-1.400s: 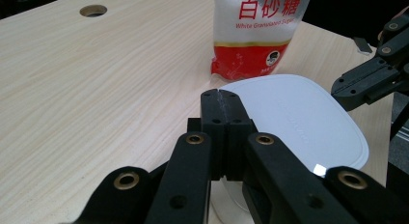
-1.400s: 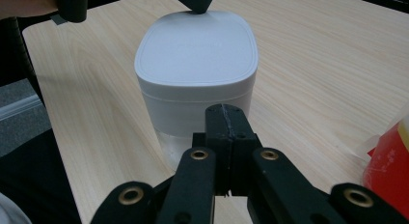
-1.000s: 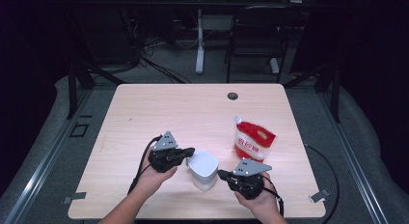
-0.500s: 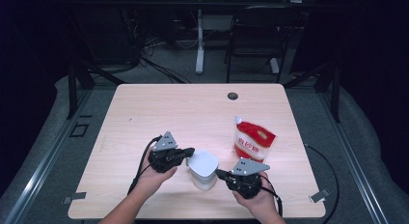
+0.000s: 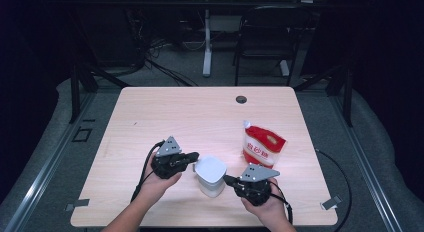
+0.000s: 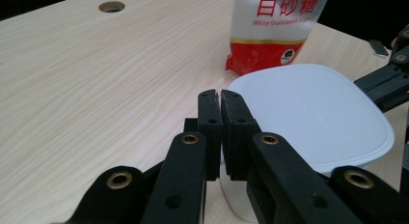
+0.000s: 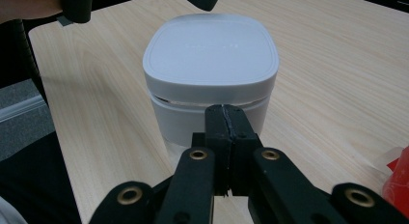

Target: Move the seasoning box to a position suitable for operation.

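In the left gripper view the sugar bag (image 6: 272, 31) beyond the fingertips (image 6: 211, 108) is cut off by the top edge, so its spout and upper print are out of frame. The white container (image 6: 313, 113) just right of those fingers has its body hidden under its own lid and behind the fingers. In the right gripper view the container's (image 7: 211, 64) base is hidden behind the fingers (image 7: 226, 122), and its contents cannot be told. A red corner (image 7: 398, 185) at the right edge is cut off.

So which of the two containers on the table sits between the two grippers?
The white lidded tub, flanked by the left gripper and the right gripper. The red-and-white sugar pouch stands apart, farther back.
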Available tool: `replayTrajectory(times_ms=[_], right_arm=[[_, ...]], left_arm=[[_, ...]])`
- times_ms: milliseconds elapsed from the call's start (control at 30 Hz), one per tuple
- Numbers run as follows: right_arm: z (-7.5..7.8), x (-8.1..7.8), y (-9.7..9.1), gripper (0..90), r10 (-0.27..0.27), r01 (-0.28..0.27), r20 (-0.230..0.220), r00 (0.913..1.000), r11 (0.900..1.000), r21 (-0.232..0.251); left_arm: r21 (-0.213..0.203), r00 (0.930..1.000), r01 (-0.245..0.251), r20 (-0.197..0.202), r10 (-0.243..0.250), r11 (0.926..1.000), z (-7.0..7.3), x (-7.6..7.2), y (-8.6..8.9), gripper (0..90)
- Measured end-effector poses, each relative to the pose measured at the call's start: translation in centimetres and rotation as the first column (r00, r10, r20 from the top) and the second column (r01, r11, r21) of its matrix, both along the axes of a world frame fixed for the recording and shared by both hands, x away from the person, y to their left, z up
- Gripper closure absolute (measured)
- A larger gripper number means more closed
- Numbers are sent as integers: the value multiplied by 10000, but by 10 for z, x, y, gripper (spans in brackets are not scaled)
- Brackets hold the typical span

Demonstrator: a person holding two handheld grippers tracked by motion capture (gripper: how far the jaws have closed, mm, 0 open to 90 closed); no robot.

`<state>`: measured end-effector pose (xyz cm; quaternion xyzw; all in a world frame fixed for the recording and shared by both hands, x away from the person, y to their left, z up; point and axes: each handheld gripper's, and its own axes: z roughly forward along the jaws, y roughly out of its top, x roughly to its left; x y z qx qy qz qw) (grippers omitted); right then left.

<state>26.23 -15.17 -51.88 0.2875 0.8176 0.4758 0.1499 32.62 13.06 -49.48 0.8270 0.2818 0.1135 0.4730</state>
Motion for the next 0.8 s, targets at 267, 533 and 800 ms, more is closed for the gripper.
replayTrajectory(times_ms=[267,533,800], right_arm=[[3,-1,2,892,126,-126,75,9999,9999,99],[9,2,3,892,101,-103,93,9999,9998,186],[21,7,4,888,74,-74,-26,10000,9998,163]], left_arm=[[-65,9992,-343,-223,341,9994,-6,3,18,842],[-457,9975,-701,-98,697,9965,-1,-2,31,766],[-456,9959,-900,-91,897,9949,3,0,37,744]])
